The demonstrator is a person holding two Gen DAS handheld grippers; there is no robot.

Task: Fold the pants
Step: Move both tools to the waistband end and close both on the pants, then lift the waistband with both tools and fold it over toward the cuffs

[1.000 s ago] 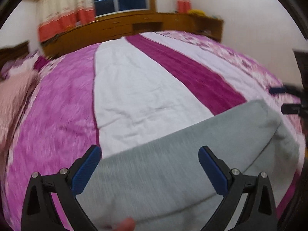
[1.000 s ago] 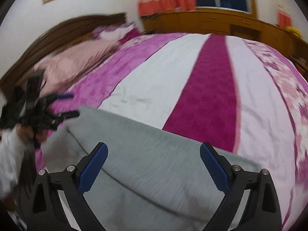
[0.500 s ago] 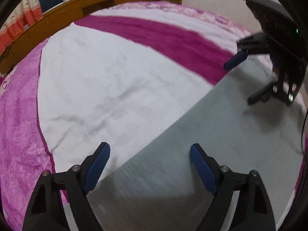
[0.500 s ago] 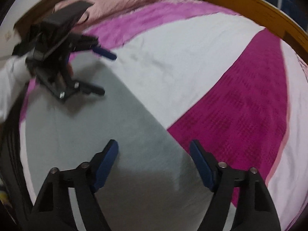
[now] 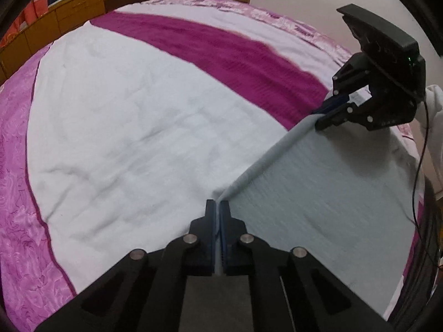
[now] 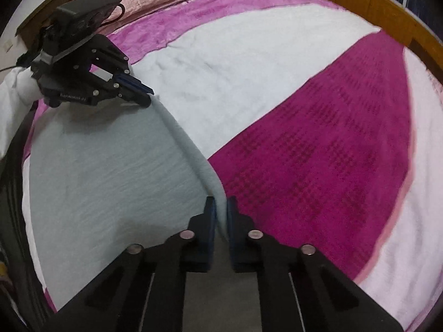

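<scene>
In the left wrist view the left gripper [image 5: 217, 207] had its jaws pinched on the raised edge of the pale grey knit pants [image 5: 332, 193], which lay flat toward 3 o'clock. The right gripper [image 5: 322, 117], up at 2 o'clock, pinched the same edge. In its own view the right gripper [image 6: 220, 207] clamped the fold; the pants [image 6: 110, 171] spread toward 9 o'clock on the bed's magenta, white and pink striped cover [image 6: 318, 152].

A wide bed, its cover [image 5: 133, 127] striped white, magenta and pink, with flat grey knit pants [image 5: 326, 182] lying directly on it.
</scene>
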